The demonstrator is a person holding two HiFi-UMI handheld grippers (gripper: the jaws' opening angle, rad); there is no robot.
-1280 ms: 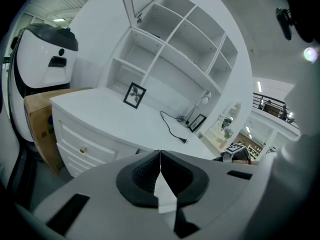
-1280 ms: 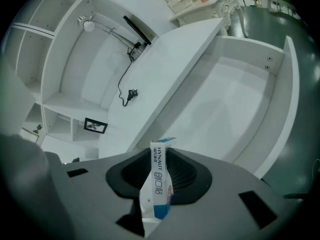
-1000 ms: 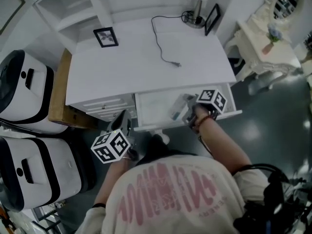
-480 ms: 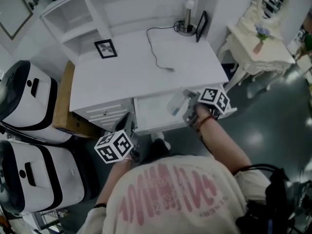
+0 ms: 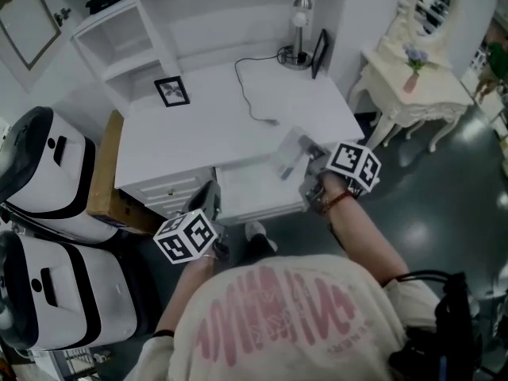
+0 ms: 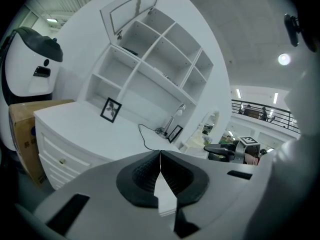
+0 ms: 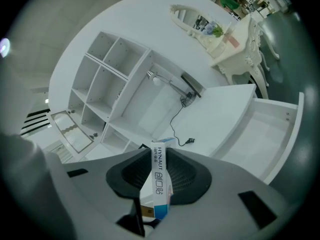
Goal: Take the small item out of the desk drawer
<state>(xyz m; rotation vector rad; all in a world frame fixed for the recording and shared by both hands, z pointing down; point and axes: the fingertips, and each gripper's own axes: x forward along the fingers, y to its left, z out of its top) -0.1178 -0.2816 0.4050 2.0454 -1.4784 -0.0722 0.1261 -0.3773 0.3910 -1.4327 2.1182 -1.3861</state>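
Observation:
In the head view my right gripper (image 5: pixel 306 162) is shut on a small box (image 5: pixel 286 155), held above the right end of the open desk drawer (image 5: pixel 248 194). The right gripper view shows that box (image 7: pixel 159 183), white with a blue end, upright and pinched between the pads of my right gripper (image 7: pixel 159 151); the drawer (image 7: pixel 274 129) lies below at right. My left gripper (image 5: pixel 209 194) hangs by the drawer's left front corner. Its jaws (image 6: pixel 160 156) are shut with nothing between them.
On the white desk top (image 5: pixel 214 129) lie a black cable (image 5: pixel 252 94), a small picture frame (image 5: pixel 171 91), a lamp (image 5: pixel 299 28) and a dark frame (image 5: pixel 319 52). A cardboard box (image 5: pixel 103 173) and white cases (image 5: pixel 44 173) stand left, a vanity table (image 5: pixel 409 86) right.
My right gripper has risen out of the drawer with the box, toward the desk edge. The left gripper has stayed near the drawer's left corner.

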